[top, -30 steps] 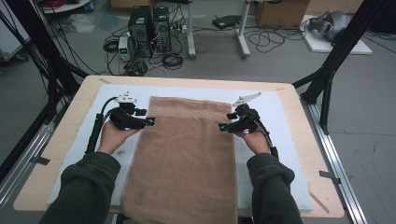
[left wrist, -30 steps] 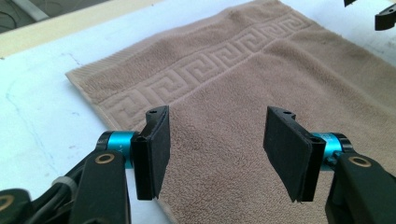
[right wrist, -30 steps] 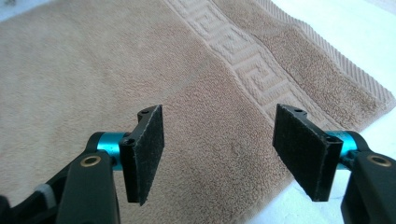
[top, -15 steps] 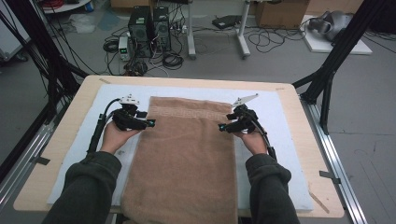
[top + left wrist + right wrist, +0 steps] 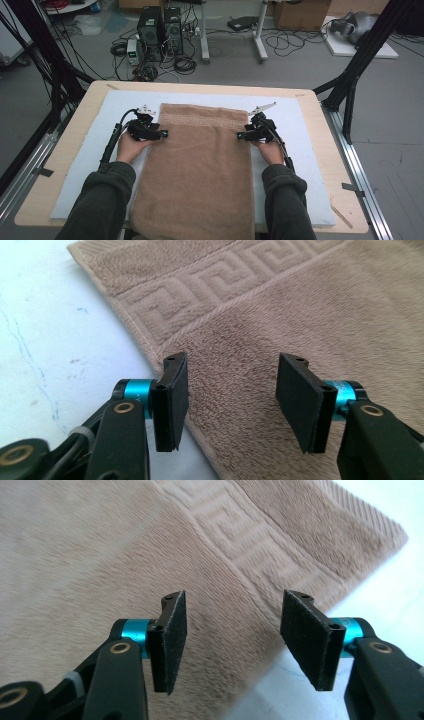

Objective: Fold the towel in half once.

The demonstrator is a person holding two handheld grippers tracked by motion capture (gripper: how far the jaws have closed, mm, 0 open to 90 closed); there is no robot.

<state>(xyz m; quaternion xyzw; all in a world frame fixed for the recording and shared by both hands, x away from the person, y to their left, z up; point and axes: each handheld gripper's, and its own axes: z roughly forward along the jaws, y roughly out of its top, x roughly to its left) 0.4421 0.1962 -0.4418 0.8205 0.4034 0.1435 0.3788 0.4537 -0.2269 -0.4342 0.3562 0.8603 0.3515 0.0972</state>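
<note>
Towel: a tan terry towel lies flat down the middle of the pale blue mat, its patterned border toward the table's far edge and its near end draped over the table's near edge.
Left gripper: the left gripper sits at the towel's left long edge, near the far left corner; in the left gripper view its jaws stand about half open astride that edge, one pad over the mat and one over the pile, pinching nothing yet.
Right gripper: the right gripper mirrors it at the right long edge; in the right gripper view the jaws are about half open around the hem, holding nothing.
Handling: soft, light and limp by the look of it; it should sag and fold wherever it goes unsupported, so the side hems just below the patterned band look the surest places to pinch.
Change: against the frame a second back, both hands have sunk closer to the cloth, and both pairs of jaws have just been closing, with the towel's edges between them.
</note>
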